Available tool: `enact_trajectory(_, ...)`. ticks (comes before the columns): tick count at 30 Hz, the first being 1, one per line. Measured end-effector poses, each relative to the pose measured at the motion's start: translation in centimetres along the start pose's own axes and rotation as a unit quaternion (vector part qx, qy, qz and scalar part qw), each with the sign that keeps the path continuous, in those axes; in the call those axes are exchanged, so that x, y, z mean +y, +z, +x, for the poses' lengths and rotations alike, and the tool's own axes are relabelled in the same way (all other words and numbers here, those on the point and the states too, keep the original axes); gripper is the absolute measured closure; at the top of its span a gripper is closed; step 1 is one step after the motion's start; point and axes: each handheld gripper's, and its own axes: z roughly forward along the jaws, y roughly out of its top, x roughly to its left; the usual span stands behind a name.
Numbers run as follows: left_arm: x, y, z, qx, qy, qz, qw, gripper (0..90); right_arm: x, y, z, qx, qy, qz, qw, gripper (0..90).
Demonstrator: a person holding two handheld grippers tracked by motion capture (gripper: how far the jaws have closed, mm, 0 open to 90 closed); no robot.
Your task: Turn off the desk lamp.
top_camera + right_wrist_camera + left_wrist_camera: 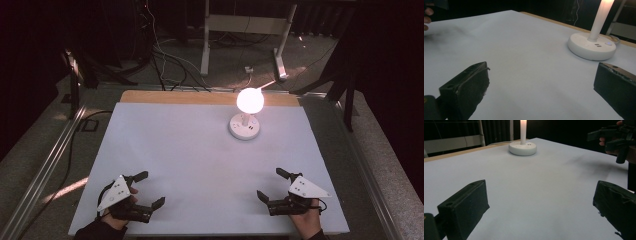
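Ahead, lit lamp (246, 117), both grippers' jaws spread, well apart

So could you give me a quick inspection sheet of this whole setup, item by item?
Surface: pale white sheet over a wooden table, bare around the lamp.
Job's things: lit white globe lamp on a round white base, far right of centre.
Clutter: nothing seen.
Grippers: left hand-held gripper and right hand-held gripper, both open, holding nothing, at the near edge.
Cables: dark cables on the floor beyond the table.
Surroundings: dark room, white metal frame behind.
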Motion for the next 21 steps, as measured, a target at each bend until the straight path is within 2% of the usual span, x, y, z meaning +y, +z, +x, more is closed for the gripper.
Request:
enact_trajectory(5, 0.04, -0.13, 0.0, 0.0, -0.001, -0.003, 1.0, 0.6, 0.11, -0.08, 0.08, 0.001, -0.006, 0.002, 1.0, 0.0)
enact_trajectory(13, 0.03, -0.18, -0.02, 0.002, 0.0, -0.003, 1.0, 0.6, 0.1, 0.07, 0.14, 0.003, 0.0, 0.004, 1.0, 0.0)
enact_trajectory(21, 0.02, -0.17, -0.05, 0.004, 0.0, -0.004, 1.0, 0.6, 0.08, 0.23, 0.6, -0.003, -0.004, 0.016, 0.9999, 0.0)
